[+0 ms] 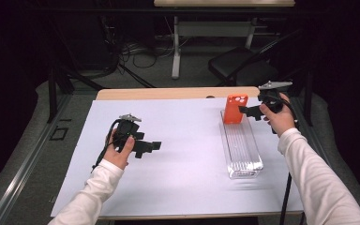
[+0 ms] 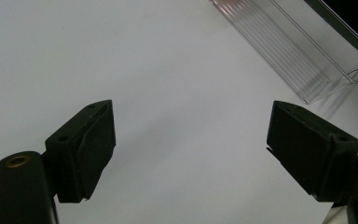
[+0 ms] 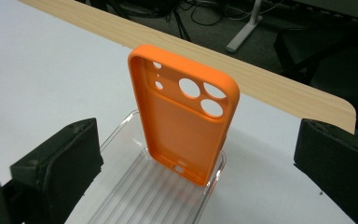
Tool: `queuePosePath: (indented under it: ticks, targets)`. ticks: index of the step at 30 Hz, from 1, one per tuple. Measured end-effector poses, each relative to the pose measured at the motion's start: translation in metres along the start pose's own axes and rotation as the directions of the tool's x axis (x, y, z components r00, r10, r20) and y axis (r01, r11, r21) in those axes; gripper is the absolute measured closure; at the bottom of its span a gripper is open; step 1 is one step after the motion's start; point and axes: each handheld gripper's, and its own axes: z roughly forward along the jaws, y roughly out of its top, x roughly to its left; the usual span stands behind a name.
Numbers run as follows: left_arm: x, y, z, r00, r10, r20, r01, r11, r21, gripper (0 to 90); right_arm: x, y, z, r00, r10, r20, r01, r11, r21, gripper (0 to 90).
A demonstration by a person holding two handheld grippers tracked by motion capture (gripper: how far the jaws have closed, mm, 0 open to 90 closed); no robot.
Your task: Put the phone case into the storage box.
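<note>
An orange phone case [image 1: 236,108] [image 3: 186,126] stands upright, leaning at the far end of a clear ridged tray [image 1: 243,157] [image 3: 130,200] on the right side of the white sheet. My right gripper [image 1: 244,111] [image 3: 200,154] is open just to the right of the case. Its jaws stand wide on either side of the case without touching it. My left gripper [image 1: 151,146] [image 2: 191,140] is open over bare white sheet at the left middle, with nothing between its jaws. The tray's near end [image 2: 307,60] shows ahead of it.
The white sheet [image 1: 178,140] covers most of a wooden table, whose far edge [image 1: 168,93] is bare wood. Beyond it are a black chair [image 1: 243,65], a desk leg [image 1: 176,51] and cables on the floor.
</note>
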Motion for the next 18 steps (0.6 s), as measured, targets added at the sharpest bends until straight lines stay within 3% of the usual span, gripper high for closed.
queuePosePath:
  ticks: [8, 15, 18]
  targets:
    - [0.002, 0.001, 0.000, 1.0000, 0.006, 0.001, -0.006, 0.9999, -0.009, 15.7, 0.002, 0.000, -0.003, 0.9993, 0.037, 0.005, -0.037, 0.999, 0.032, 1.0]
    - [0.002, 0.000, 0.000, 1.0000, 0.005, 0.000, -0.005, 1.0000, -0.008, 15.7, 0.010, 0.003, -0.005, 0.9998, -0.002, 0.022, 0.001, 0.999, 0.035, 0.9]
    - [0.003, 0.000, -0.001, 0.9999, 0.010, -0.003, -0.010, 0.9999, -0.007, 15.7, 0.012, 0.004, -0.006, 0.9999, 0.003, 0.016, -0.003, 0.999, 0.032, 0.9]
